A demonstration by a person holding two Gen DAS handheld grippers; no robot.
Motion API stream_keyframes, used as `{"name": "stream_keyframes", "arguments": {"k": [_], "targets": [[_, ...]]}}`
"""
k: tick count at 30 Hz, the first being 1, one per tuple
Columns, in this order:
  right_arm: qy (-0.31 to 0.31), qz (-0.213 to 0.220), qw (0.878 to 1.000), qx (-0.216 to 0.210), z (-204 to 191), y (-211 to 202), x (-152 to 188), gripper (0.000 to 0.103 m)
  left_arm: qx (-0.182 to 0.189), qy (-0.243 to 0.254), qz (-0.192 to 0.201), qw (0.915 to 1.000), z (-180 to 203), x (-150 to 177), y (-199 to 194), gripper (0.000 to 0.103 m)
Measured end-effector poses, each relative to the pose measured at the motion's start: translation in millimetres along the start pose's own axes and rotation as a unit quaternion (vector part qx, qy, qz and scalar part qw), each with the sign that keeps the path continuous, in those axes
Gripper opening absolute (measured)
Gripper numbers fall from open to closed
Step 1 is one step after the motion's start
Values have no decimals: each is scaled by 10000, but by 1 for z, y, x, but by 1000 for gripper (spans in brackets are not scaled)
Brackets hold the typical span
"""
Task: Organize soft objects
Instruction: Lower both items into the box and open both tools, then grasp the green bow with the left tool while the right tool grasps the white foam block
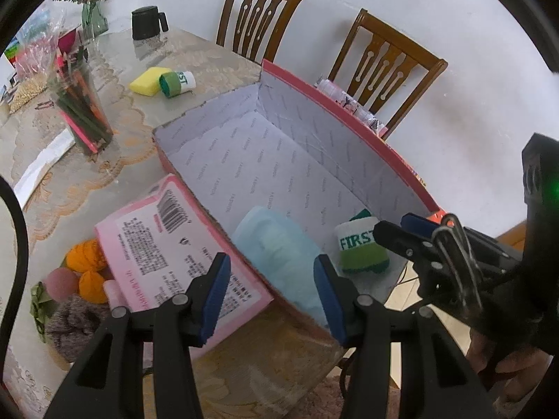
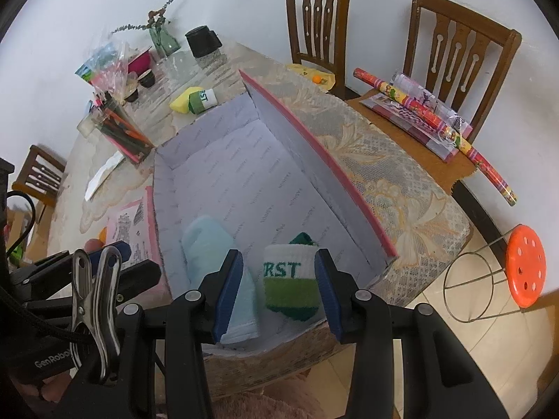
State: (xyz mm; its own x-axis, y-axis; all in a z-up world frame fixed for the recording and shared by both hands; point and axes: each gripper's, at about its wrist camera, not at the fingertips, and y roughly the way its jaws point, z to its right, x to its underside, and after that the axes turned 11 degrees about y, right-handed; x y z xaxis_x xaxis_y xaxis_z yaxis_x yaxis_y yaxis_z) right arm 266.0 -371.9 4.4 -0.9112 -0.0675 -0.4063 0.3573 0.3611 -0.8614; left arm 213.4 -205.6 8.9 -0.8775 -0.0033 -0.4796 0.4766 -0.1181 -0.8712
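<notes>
A pink cardboard box (image 1: 349, 129) (image 2: 314, 139) with a grey lining lies open on the table. Inside at its near end lie a folded light-blue cloth (image 1: 276, 244) (image 2: 209, 241) and a white-and-green wristband marked FIRST (image 1: 360, 244) (image 2: 290, 276). My left gripper (image 1: 272, 293) is open and empty above the box's near edge, over the cloth. My right gripper (image 2: 279, 289) is open, its pads on either side of the wristband without touching it. A second wristband (image 1: 176, 83) (image 2: 202, 99) and a yellow sponge (image 1: 148, 80) (image 2: 183, 101) lie on the table beyond the box.
A pink lid (image 1: 167, 255) lies left of the box. Orange yarn balls (image 1: 85, 255), a pink ball and a grey fuzzy item (image 1: 73, 321) sit at the near left. A glass of pencils (image 1: 84, 111), black mug (image 1: 146, 22), vase, chairs (image 2: 454, 42) and an orange stool (image 2: 525, 265) surround.
</notes>
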Motion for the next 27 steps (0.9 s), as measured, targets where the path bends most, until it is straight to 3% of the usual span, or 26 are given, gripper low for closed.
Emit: {"name": "stream_keyframes", "arguments": {"k": [27], "targets": [[146, 173, 9997, 18, -84, -31, 64, 44, -220, 43, 127, 9997, -76, 62, -72, 52]]}}
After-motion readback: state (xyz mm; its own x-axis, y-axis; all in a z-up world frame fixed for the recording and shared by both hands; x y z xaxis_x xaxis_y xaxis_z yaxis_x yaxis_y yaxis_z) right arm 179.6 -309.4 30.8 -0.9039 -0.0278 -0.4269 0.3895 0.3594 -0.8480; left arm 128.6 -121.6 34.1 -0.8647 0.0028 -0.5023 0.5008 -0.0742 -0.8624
